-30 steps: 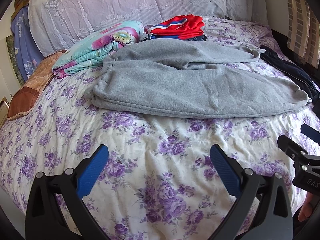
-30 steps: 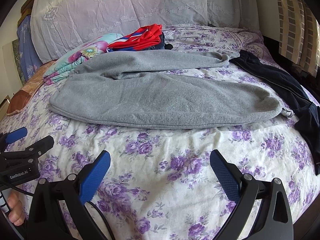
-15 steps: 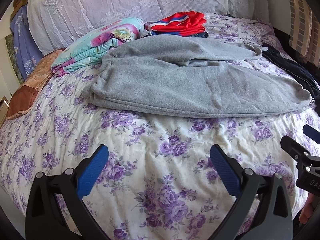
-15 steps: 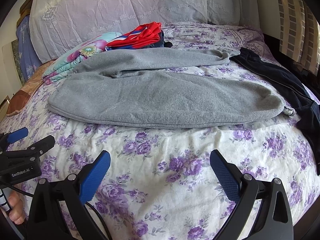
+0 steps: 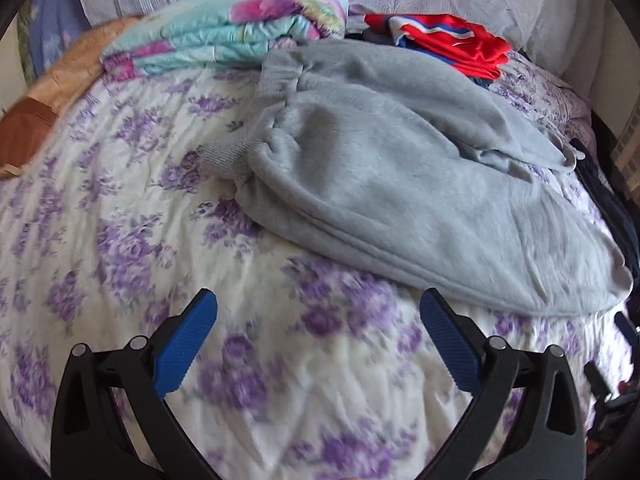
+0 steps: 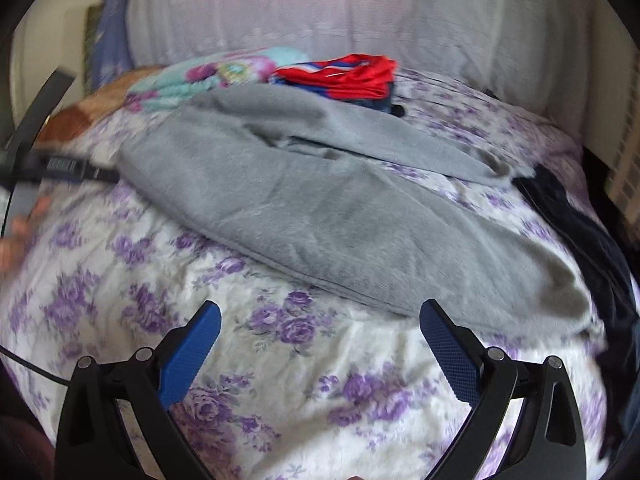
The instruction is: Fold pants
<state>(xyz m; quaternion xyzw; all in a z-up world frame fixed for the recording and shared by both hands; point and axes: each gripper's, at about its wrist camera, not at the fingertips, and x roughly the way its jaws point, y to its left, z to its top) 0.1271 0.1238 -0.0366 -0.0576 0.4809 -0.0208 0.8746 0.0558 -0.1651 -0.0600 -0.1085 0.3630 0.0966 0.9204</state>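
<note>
My left gripper (image 5: pixel 318 312) stood with its jaws spread wide and empty, above the floral bedsheet (image 5: pixel 132 208). My right gripper (image 6: pixel 320 322) was likewise released, jaws apart, holding nothing.

The grey pants (image 5: pixel 400 184) lay flat on the bed, unfolded, running from about 11 o'clock to 3 o'clock in the left wrist view. The ribbed waistband (image 5: pixel 226 156) sat at the 10 o'clock end, nearest the left jaws but apart from them. One leg lay over the other, the upper one trailing toward 2 o'clock. In the right wrist view the same pants (image 6: pixel 340 208) ran from 10 o'clock down to 3 o'clock, their lower end lying just beyond my right-hand jaw (no contact seen).

A folded turquoise and pink blanket (image 5: pixel 236 28) rested at 12 o'clock in the left view, touching the waistband end of the pants. A red, white and blue garment (image 5: pixel 444 40) lay at 1 o'clock, behind the pants. A dark garment (image 6: pixel 588 236) lay along the bed's edge at 3 o'clock in the right view, beside the pants' lower end. A pale bedcover (image 6: pixel 360 12) stood behind everything.

In the right view my left gripper (image 6: pixel 72 168) appeared at 9 o'clock, near the waistband end, with part of a hand (image 6: pixel 20 232) below it; both were blurred.
</note>
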